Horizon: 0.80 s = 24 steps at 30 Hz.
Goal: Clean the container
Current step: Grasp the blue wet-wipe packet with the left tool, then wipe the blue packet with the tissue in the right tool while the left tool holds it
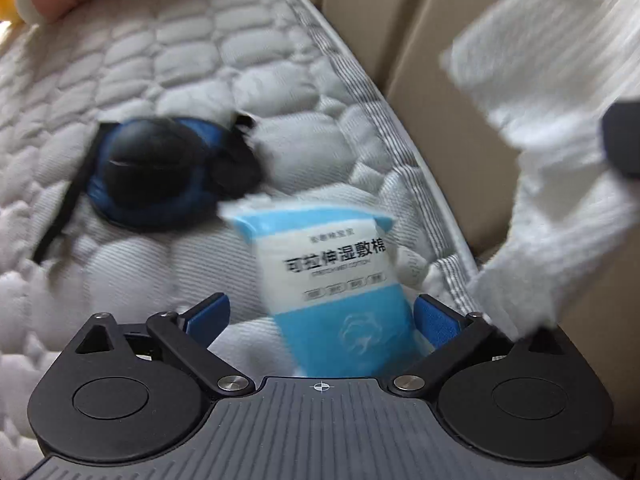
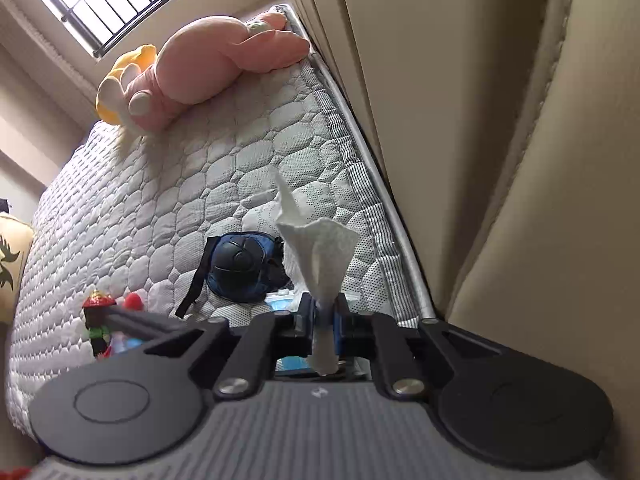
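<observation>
Quilting in pale hexagon stitching covers the white mattress (image 1: 168, 60) that fills the space ahead of both grippers, with a tan padded headboard (image 2: 460, 120) rising to their right. Ahead and left of the left gripper (image 1: 320, 312) lies a round dark-blue zip case with a black domed lid (image 1: 160, 168), which I take to be the container to clean; it looks shut, matt and dust-free from here, its black strap trailing left. The left gripper's blue-padded jaws stand spread, a blue-and-white plastic pack of wet cotton wipes (image 1: 332, 276) sitting loose between them. The right gripper (image 2: 324, 316) is pinching a white wrinkled wipe (image 2: 316, 248) by its twisted lower end, the free part fanning upward. The chief risk: the wipe is held by a thin tail, so rubbing the lid could drag it out of the pinch, and the light case may slide on the soft bedding unless steadied.
</observation>
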### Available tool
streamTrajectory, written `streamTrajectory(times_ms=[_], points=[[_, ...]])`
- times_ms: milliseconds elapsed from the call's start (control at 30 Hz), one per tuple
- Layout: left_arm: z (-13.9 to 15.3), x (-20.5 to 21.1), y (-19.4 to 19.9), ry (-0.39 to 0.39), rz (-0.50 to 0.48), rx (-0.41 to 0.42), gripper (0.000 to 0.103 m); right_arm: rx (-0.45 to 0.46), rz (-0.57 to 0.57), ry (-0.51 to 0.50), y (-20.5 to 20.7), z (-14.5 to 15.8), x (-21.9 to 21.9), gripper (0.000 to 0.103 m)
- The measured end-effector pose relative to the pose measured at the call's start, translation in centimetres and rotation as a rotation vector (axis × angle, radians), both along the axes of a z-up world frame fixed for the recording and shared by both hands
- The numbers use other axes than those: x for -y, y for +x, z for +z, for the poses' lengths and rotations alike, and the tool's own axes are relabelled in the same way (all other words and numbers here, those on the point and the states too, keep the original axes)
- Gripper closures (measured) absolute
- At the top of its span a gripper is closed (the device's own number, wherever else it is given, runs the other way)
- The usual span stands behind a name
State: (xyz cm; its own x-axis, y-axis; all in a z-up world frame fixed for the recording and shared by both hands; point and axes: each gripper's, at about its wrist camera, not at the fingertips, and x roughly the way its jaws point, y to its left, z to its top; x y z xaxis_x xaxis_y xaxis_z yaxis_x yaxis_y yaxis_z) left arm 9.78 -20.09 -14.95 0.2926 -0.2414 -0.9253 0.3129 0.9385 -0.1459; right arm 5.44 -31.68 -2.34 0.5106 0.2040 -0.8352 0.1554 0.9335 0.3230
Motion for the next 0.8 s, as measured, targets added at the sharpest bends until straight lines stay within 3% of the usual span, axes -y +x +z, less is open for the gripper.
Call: streamTrajectory(times_ms=[33, 67, 133, 200, 400, 500, 567, 667, 800], points=[[-0.5, -0.4, 0.0, -0.044, -0.001, -0.011, 0.005, 0.004, 0.017, -0.022, 0.0, 0.0, -0.1, 0.092], [-0.8, -0.9, 0.0, -0.075, -0.004, -0.018, 0.028, 0.004, 0.026, -0.025, 0.0, -0.1, -0.2, 0.092], [-0.4, -2.5, 0.1, -0.096, -0.050, -0.010, 0.041, 0.005, 0.033, -0.018, 0.1, -0.3, -0.4, 0.092], [0.5, -4.9, 0.1, -0.103, -0.100, -0.001, 0.042, -0.003, 0.029, -0.003, 0.3, -0.5, -0.7, 0.092], [3.0, -13.0, 0.4, 0.057, -0.302, 0.077, 0.042, -0.031, 0.040, 0.076, 1.8, -1.8, -3.7, 0.092], [2.4, -17.0, 0.3, 0.125, -0.388, 0.112, 0.040, -0.062, 0.067, 0.116, 2.3, -3.3, -6.9, 0.092], [1.7, -19.0, 0.3, 0.172, -0.430, 0.113, 0.024, -0.092, 0.088, 0.140, 2.6, -4.5, -9.6, 0.092], [2.0, -21.5, -0.2, 0.150, -0.443, 0.108, 0.008, -0.123, 0.153, 0.166, 3.1, -5.7, -14.1, 0.092], [2.0, -23.9, -1.5, 0.106, -0.392, 0.063, 0.008, -0.163, 0.314, 0.245, 4.4, -7.0, -20.7, 0.092]])
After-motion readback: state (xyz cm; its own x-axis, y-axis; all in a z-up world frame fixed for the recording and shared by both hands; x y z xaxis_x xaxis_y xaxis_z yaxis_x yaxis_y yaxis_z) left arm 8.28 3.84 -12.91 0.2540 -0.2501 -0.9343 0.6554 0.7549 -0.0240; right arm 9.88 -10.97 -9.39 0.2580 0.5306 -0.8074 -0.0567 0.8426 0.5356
